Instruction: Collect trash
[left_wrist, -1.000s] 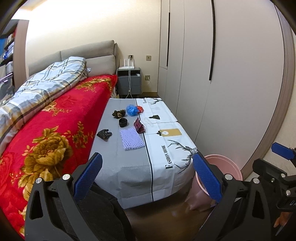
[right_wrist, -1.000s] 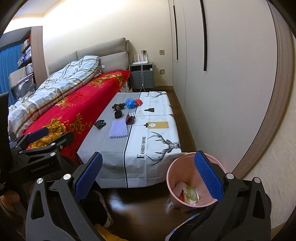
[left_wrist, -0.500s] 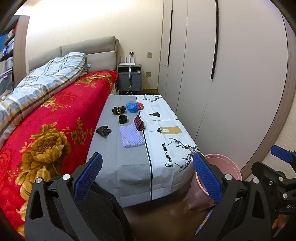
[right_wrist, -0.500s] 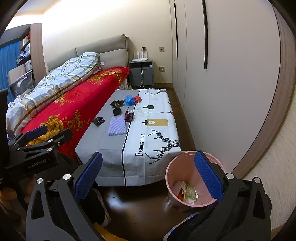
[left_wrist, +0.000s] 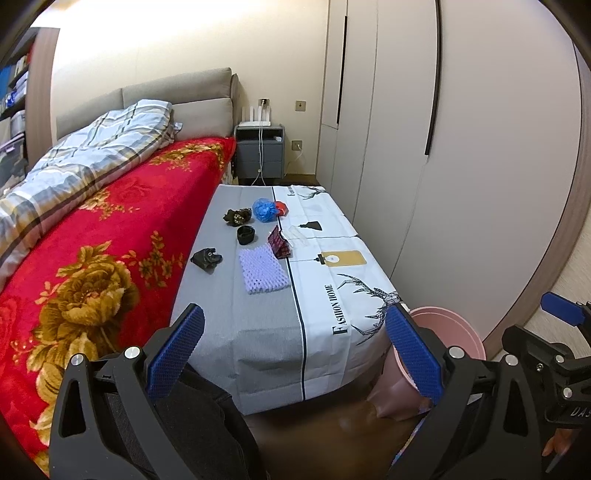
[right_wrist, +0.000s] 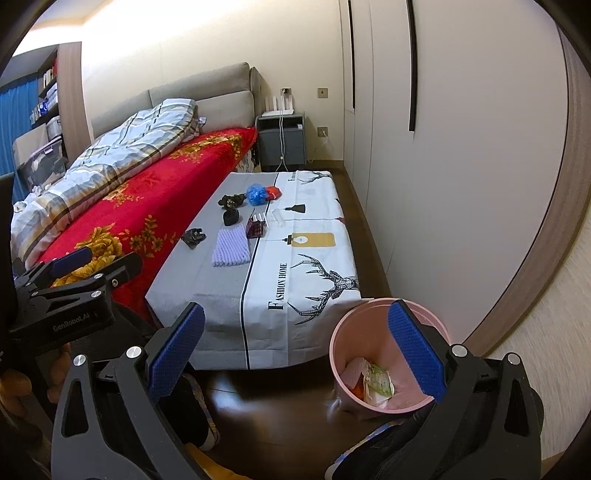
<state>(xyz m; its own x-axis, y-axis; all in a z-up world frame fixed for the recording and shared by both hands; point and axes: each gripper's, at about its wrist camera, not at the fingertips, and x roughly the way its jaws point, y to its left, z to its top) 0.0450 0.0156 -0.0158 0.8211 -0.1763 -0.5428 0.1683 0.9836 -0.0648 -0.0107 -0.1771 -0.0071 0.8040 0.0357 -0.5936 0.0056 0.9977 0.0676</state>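
Note:
Several scraps of trash lie on the low cloth-covered table (left_wrist: 258, 325): a purple foam net (left_wrist: 263, 271), a dark red wrapper (left_wrist: 279, 246), black crumpled bits (left_wrist: 207, 258), a blue bag (left_wrist: 265, 209) and a red scrap (left_wrist: 281, 207). The same purple foam net (right_wrist: 231, 247) shows in the right wrist view. A pink bin (right_wrist: 384, 354) stands on the floor at the table's near right corner, with wrappers inside. My left gripper (left_wrist: 293, 350) is open and empty, short of the table's near edge. My right gripper (right_wrist: 295, 347) is open and empty, near the bin.
A bed with a red flowered blanket (left_wrist: 92, 266) runs along the table's left side. White wardrobe doors (left_wrist: 443, 147) line the right. A grey nightstand (left_wrist: 260, 155) stands at the far end. Dark wooden floor (right_wrist: 277, 406) lies before the table.
Both views have shifted a little closer to the table. Both grippers stay open and empty, and the trash has not moved.

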